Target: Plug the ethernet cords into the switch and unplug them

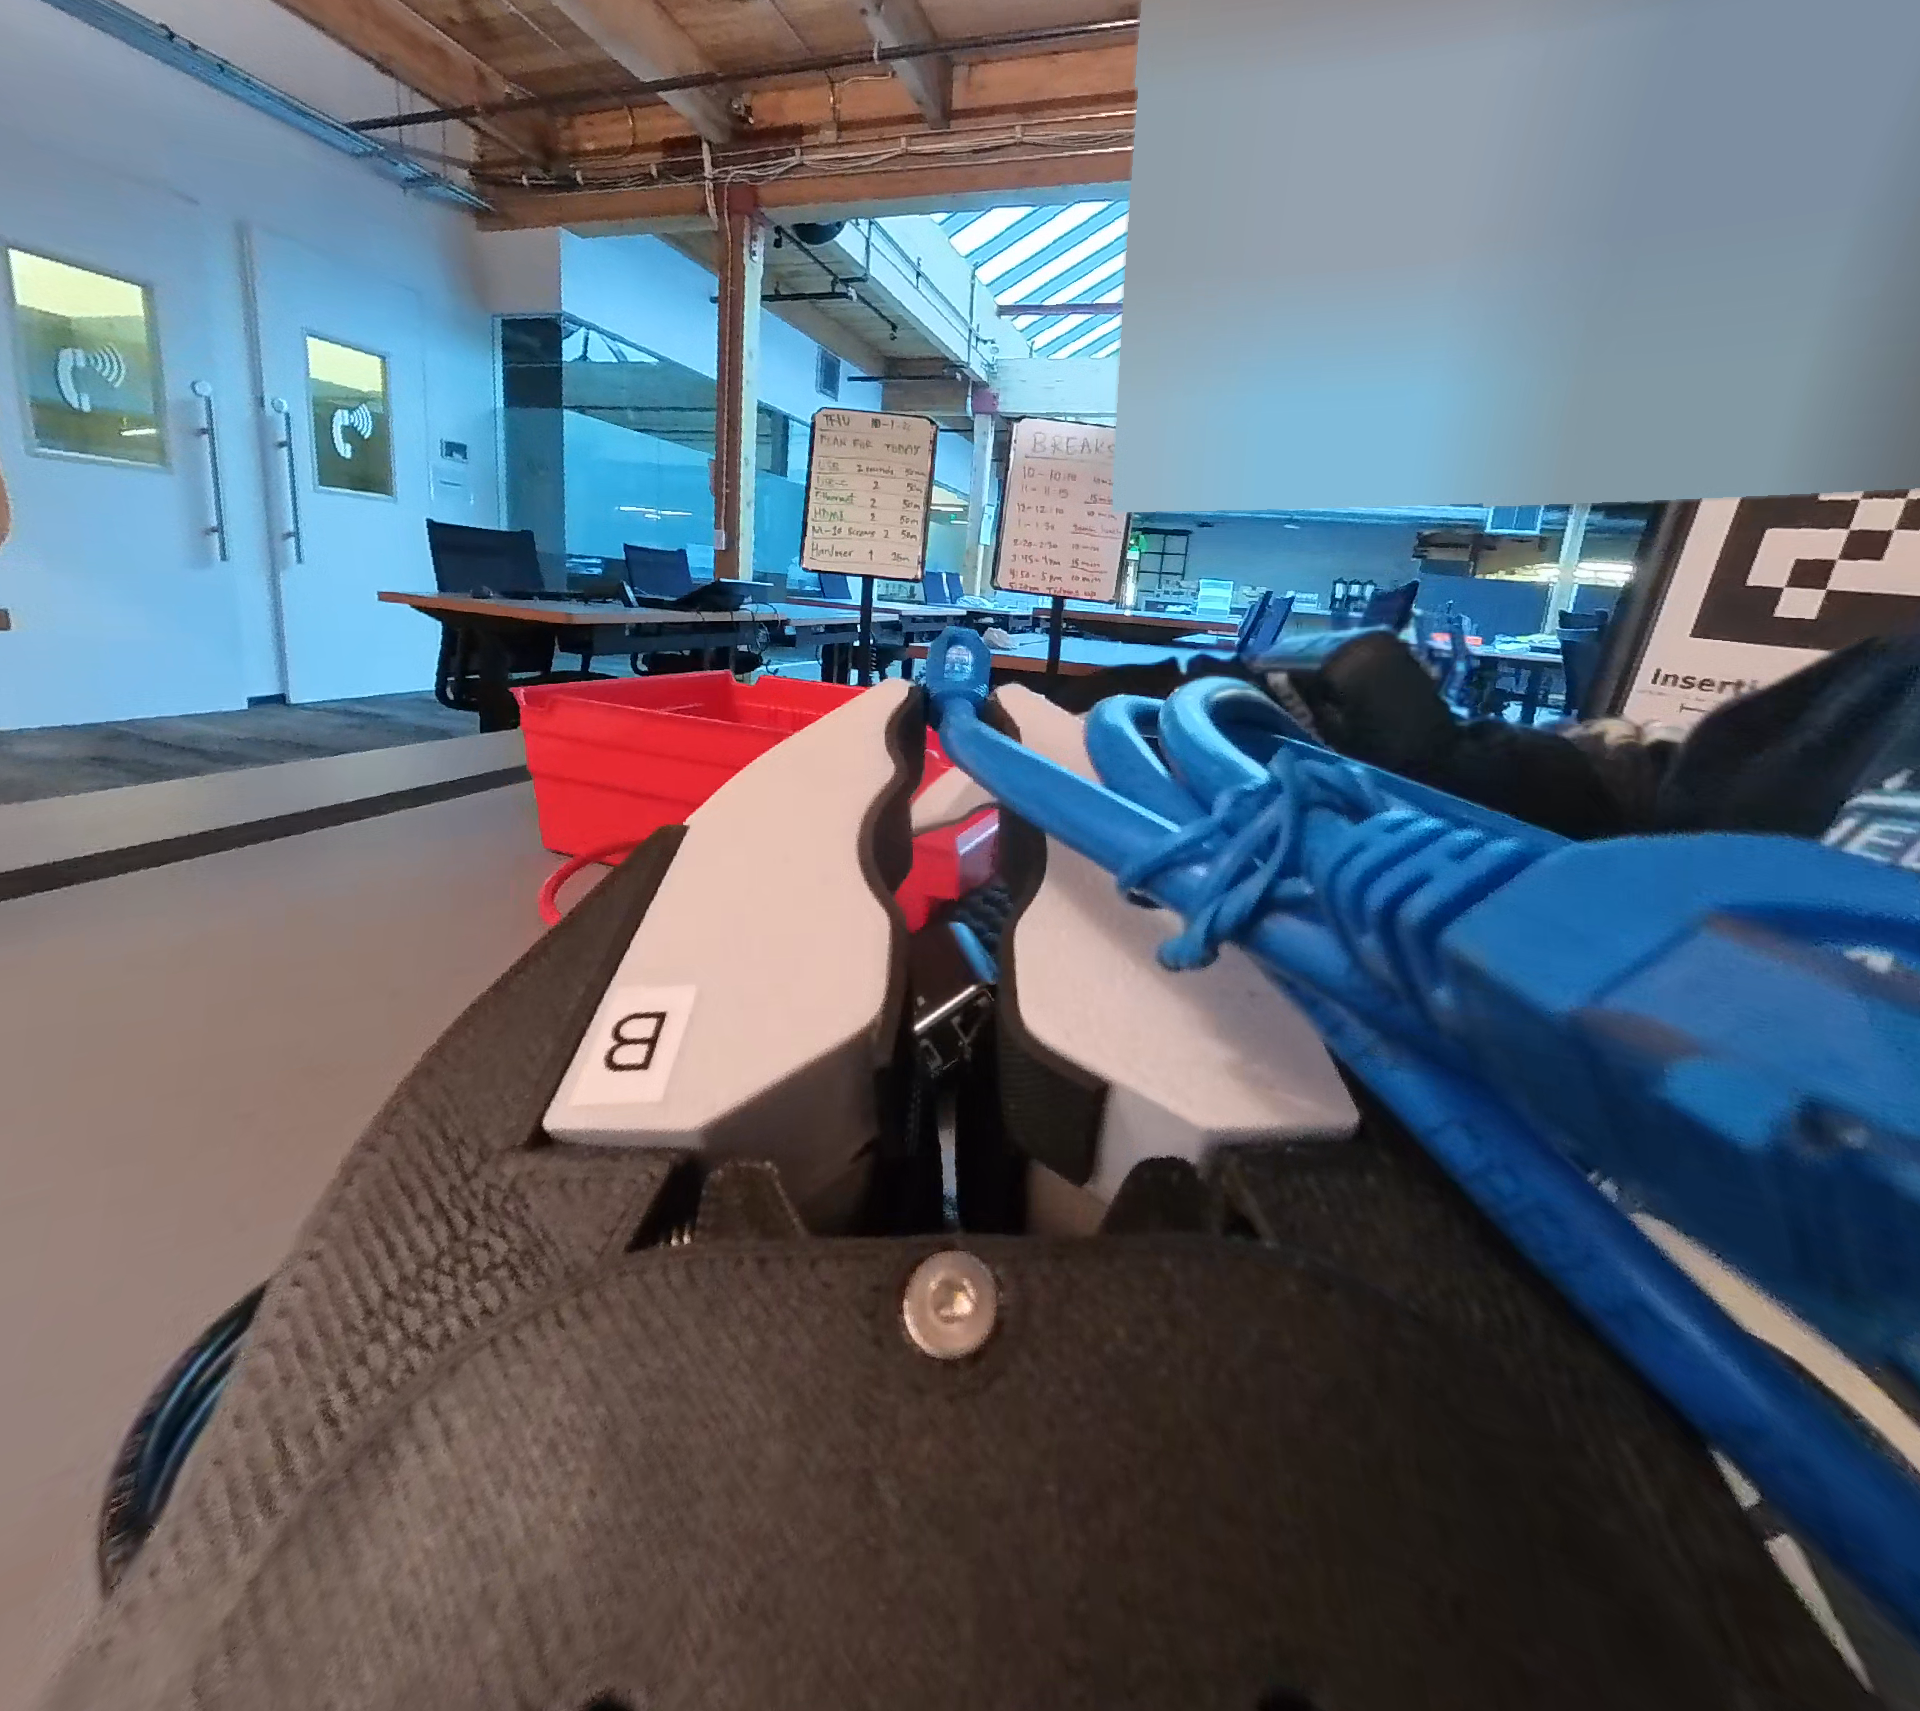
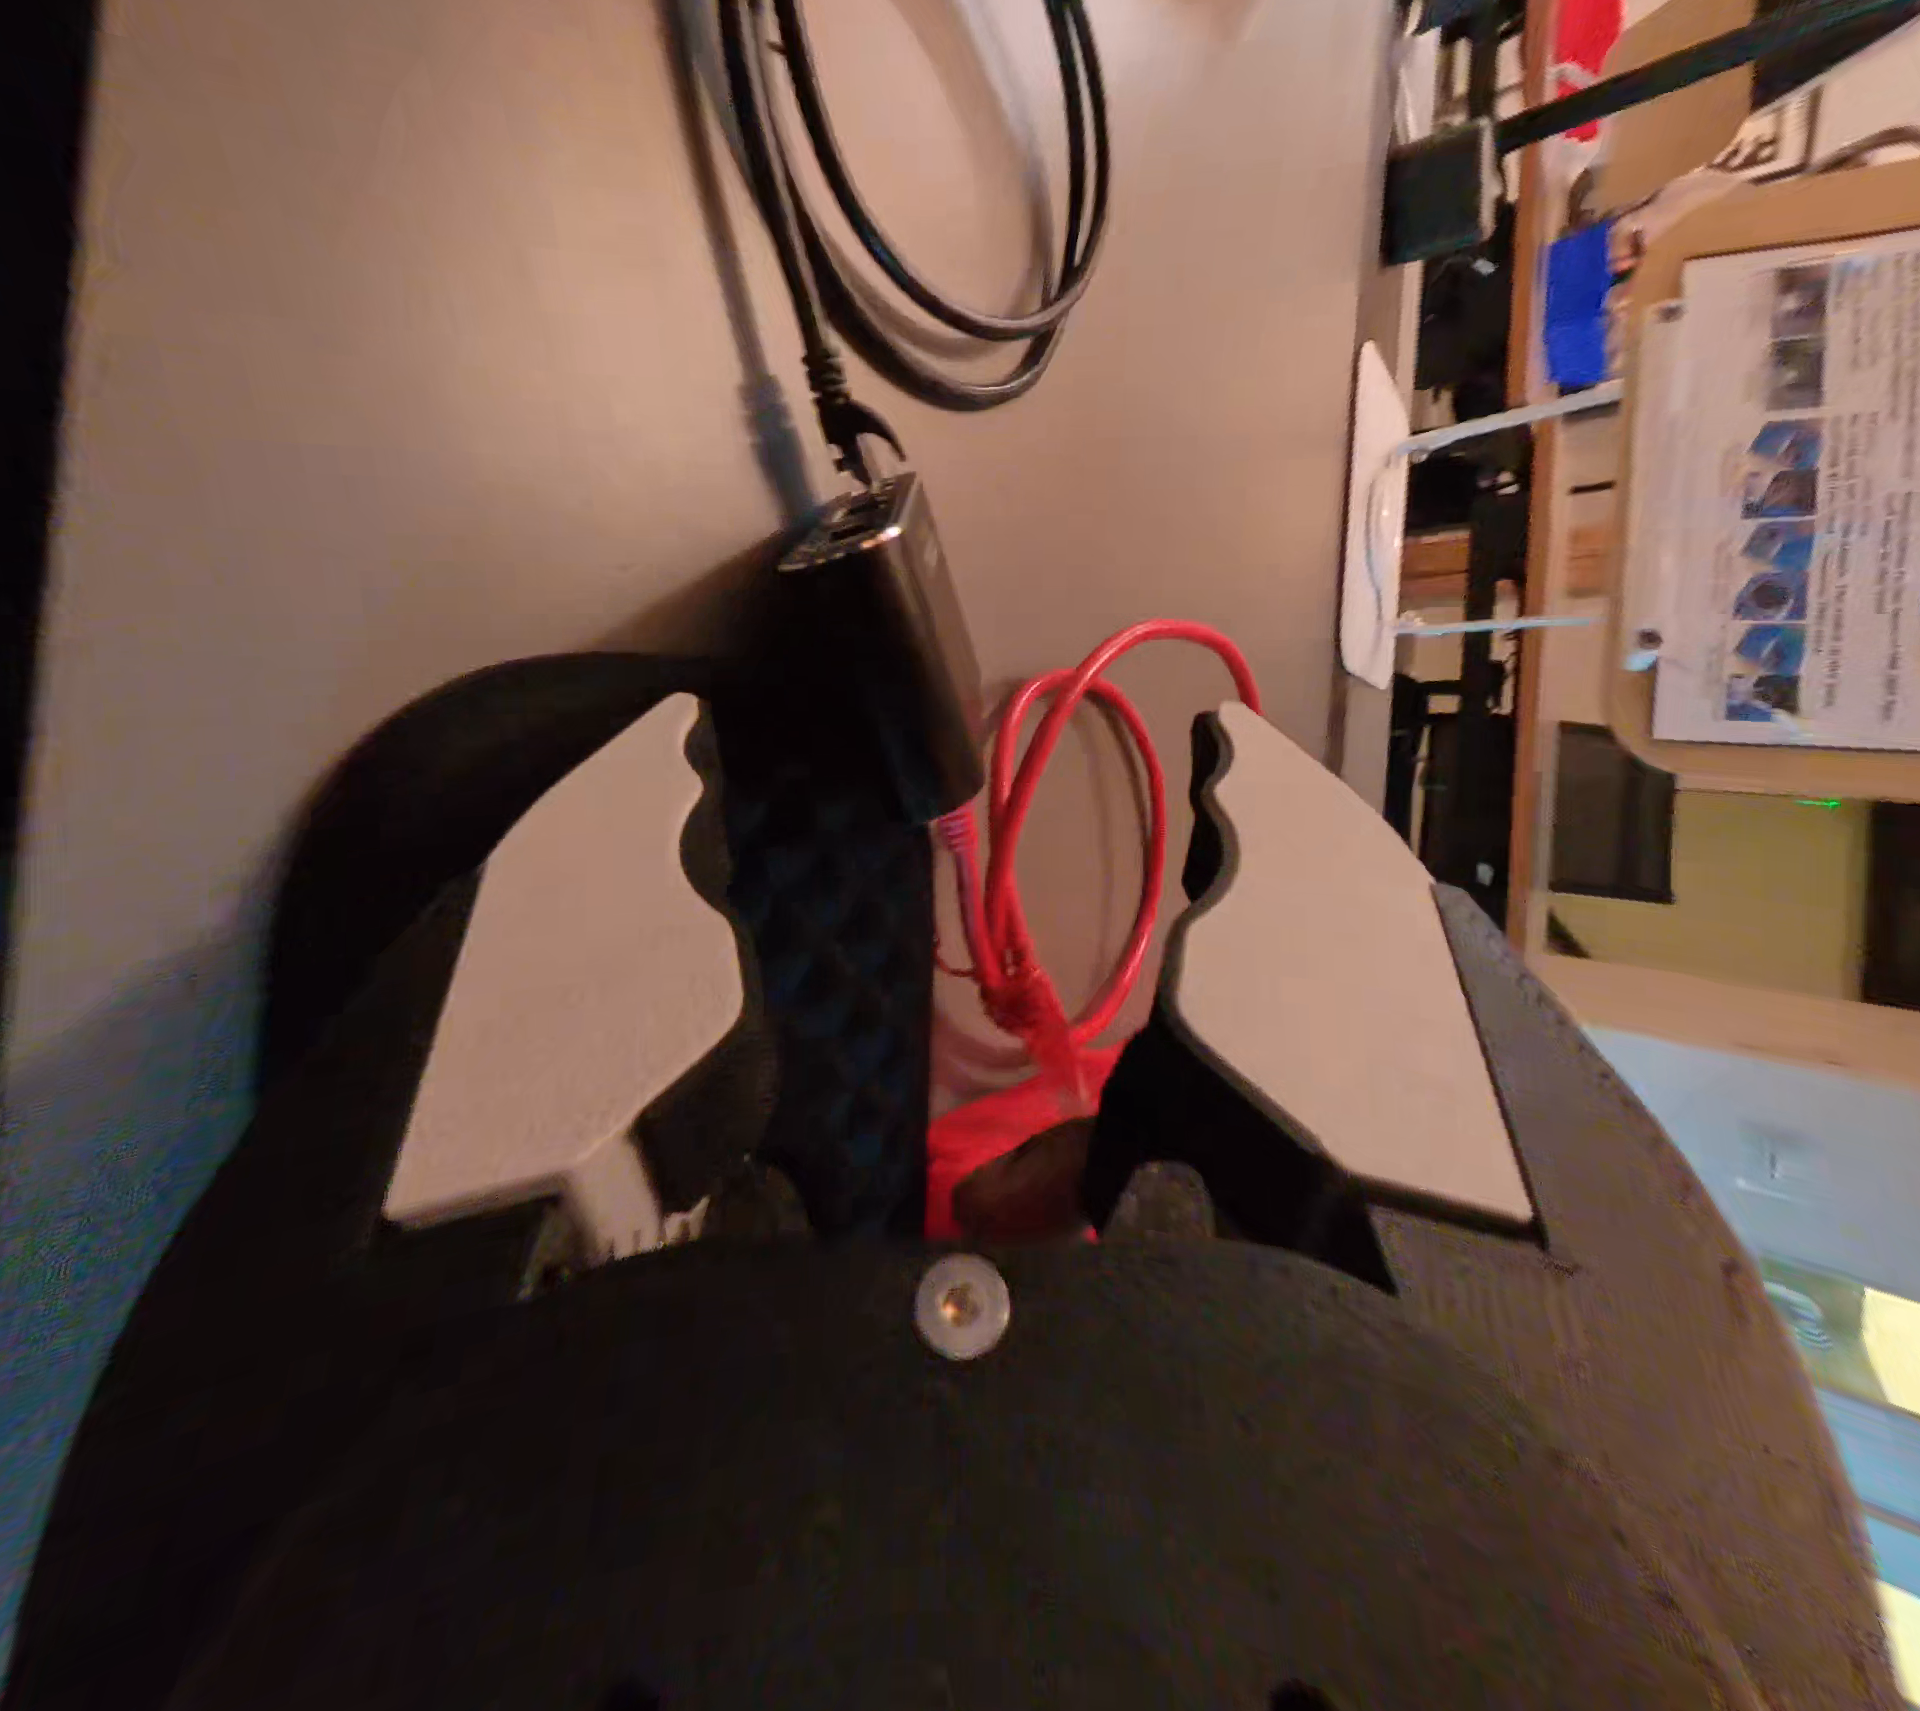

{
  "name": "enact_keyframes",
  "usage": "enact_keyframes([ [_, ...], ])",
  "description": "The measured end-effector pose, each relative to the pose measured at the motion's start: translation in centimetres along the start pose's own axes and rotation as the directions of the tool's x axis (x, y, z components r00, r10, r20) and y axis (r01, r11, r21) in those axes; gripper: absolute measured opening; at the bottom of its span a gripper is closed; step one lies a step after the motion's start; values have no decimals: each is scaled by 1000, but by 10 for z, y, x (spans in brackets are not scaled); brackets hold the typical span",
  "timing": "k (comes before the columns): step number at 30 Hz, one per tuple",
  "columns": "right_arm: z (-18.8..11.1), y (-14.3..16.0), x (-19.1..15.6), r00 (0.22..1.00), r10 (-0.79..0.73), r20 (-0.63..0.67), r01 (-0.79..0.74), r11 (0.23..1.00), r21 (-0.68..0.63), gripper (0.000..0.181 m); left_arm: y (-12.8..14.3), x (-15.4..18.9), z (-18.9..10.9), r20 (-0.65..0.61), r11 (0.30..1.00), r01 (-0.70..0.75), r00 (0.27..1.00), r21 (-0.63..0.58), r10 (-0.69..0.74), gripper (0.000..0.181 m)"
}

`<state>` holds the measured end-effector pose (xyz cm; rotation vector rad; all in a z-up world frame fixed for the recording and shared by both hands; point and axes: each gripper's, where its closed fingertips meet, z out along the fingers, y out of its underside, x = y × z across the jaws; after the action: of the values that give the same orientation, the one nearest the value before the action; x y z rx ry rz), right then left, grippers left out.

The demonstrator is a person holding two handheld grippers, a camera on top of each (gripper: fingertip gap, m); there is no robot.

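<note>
The blue ethernet cord [image 1: 1049, 788] sat pinched near its plug between the left tongs [image 1: 956, 705], above a red bin [image 1: 634, 757] on the counter [image 1: 208, 986]. The right tongs [image 2: 951, 716] gaped wide around the black switch [image 2: 883, 622], a red cord [image 2: 1081, 788] plugged into it.

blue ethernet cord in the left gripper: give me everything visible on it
The blue ethernet cord has a glossy round jacket and looks like rubbery plastic. The left gripper is shut on it just behind one plug, which pokes past the fingertips. The cord runs back over the right finger into a coiled bundle held by a thin blue twist tie. A second ribbed-boot connector lies close to the camera, blurred. It is not plugged into anything.
</note>
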<state>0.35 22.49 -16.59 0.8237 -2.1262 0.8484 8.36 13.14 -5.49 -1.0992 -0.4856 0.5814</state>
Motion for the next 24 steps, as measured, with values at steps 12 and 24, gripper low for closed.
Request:
enact_keyframes([
  [12,56,-4,-3,959,-283,10,283,959,-33,27,-2,-1,-2,-10,999,47,999,-10,-47,10],
  [24,26,-46,76,860,-180,-477,167,983,-71,26,21,-13,1,79,989,-2,997,-146,13,11],
])
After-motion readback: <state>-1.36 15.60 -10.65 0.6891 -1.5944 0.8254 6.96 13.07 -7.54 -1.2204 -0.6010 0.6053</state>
